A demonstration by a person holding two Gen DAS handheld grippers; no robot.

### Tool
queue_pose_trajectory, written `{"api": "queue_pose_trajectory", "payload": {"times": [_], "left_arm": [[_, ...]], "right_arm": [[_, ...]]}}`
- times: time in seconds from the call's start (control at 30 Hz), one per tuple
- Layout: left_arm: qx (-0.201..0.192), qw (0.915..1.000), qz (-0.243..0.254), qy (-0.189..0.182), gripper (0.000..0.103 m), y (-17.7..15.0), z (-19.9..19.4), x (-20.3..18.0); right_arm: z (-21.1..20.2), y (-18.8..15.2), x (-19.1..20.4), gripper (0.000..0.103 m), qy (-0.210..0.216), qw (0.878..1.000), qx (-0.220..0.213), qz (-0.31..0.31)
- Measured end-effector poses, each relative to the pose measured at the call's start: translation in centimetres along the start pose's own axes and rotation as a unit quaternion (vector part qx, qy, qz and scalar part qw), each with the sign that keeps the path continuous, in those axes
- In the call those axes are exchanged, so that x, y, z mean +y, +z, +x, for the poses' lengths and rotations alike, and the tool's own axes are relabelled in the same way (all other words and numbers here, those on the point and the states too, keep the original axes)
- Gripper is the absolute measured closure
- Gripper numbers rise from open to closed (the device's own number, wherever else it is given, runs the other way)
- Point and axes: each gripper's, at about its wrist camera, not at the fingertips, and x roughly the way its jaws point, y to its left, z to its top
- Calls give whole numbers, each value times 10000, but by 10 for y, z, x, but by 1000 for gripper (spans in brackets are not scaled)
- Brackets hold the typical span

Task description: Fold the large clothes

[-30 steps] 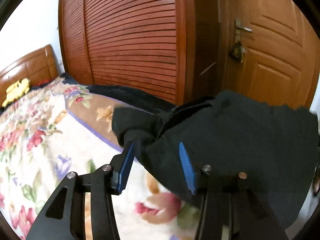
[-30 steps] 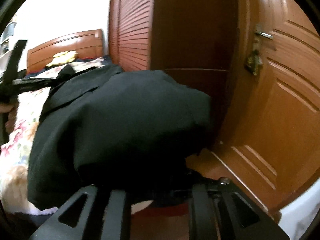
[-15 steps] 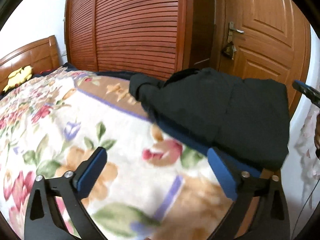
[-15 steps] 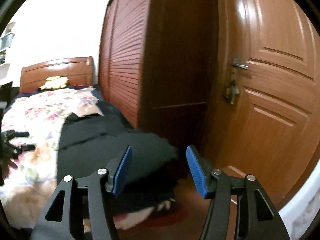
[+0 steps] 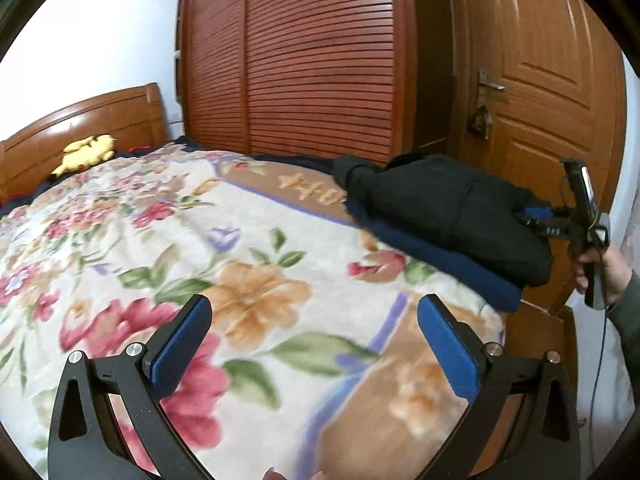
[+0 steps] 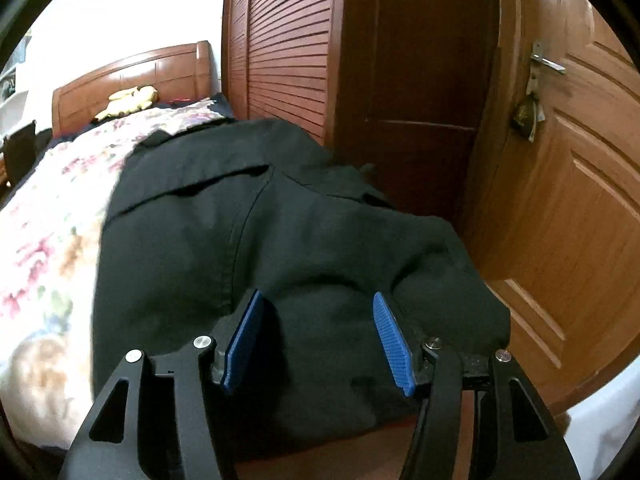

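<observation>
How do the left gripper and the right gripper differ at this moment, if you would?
The left gripper stands wide open above bare floral blanket; the right gripper is narrower, hovering over the black garment. Neither holds anything. Both have just been opening, and both have blue pads.

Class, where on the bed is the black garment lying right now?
The black garment lies at the bed's foot corner nearest the wooden door, on the floral blanket, directly before the right gripper.

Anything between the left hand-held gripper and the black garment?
Only bare floral blanket between left hand-held gripper and black garment, per left wrist view.
</observation>
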Motion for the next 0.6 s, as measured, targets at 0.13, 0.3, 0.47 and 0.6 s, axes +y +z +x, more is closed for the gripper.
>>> {"api": "queue_pose_trajectory", "payload": {"times": [0.13, 0.3, 0.47, 0.6], "left_arm": [[-35, 9998, -54, 176, 0, -14, -18, 17], [-102, 9991, -207, 350, 0, -32, -43, 39], [-131, 9976, -366, 581, 0, -52, -65, 60], [-60, 9954, -485, 823, 0, -71, -80, 80]], "right_arm": [[-21, 6, -3, 44, -170, 9997, -155, 118], [-57, 19, 16, 43, -111, 9987, -490, -27], [-83, 23, 59, 37, 331, 9967, -632, -392], [-96, 10, 100, 24, 859, 9917, -713, -632]]}}
